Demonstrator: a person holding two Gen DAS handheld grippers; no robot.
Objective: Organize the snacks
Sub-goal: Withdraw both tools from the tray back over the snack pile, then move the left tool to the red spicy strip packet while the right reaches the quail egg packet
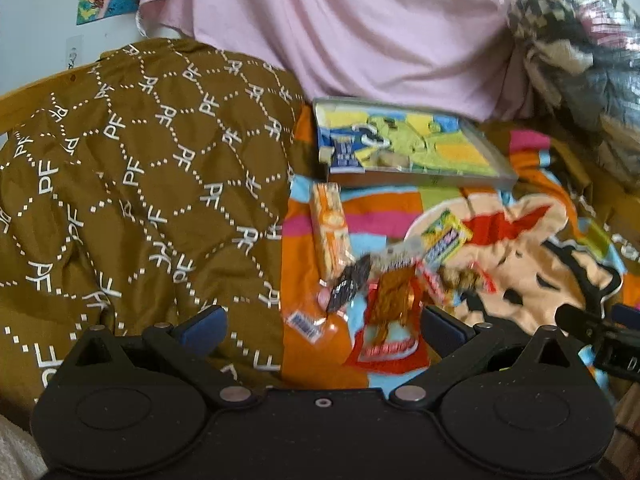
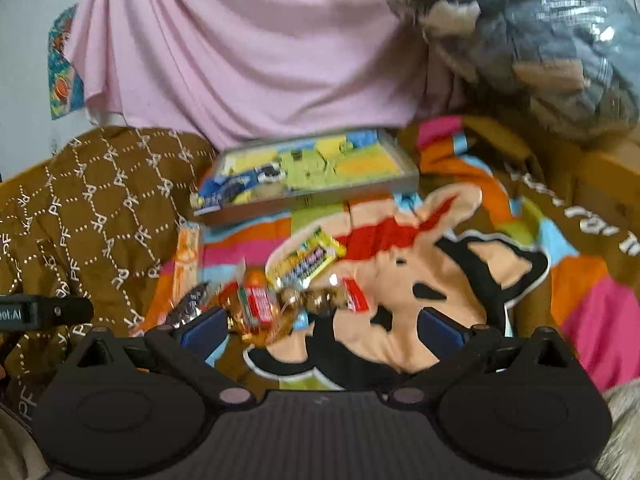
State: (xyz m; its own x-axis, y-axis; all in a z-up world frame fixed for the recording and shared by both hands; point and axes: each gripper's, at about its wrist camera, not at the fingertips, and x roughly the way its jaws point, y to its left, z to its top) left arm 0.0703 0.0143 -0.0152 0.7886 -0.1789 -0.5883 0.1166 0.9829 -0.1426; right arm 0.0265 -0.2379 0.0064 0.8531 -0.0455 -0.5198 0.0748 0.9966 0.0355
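Left wrist view: the left gripper [image 1: 322, 322] hangs over a heap of snack packets on a colourful cartoon blanket [image 1: 520, 248]. Its jaws are spread wide and pinch nothing; the blue pads [image 1: 204, 326] flank the near edge of the heap. Only this view shows a small white-labelled candy wrapper [image 1: 306, 325] and a red-labelled packet [image 1: 386, 346] lying between the jaws, and the full length of the orange cracker pack [image 1: 330, 226], which runs from the heap toward the tray [image 1: 420, 179]. The tip of the right gripper [image 1: 600, 330] enters at the right edge.

Right wrist view: the right gripper [image 2: 322, 326] is likewise spread wide and empty, its left pad [image 2: 204, 330] just beside a red candy packet [image 2: 260, 304], while the rest of the gap lies over bare blanket [image 2: 460, 264]. This view alone shows the blanket's pink patch at far right. The left gripper [image 2: 52, 312] appears at the left edge.

Both views: the clear shallow tray holds a blue packet [image 1: 344, 150] [image 2: 236, 190] at its left end. A yellow candy packet [image 1: 444, 236] [image 2: 308, 260] lies at the far side of the heap, between it and the tray. A dark wrapper [image 1: 348, 284] [image 2: 192, 304] lies at the left of the heap. A brown monogram quilt [image 1: 140, 184] [image 2: 92, 216] is at left, and a pink sheet [image 1: 360, 28] [image 2: 240, 52] hangs behind.
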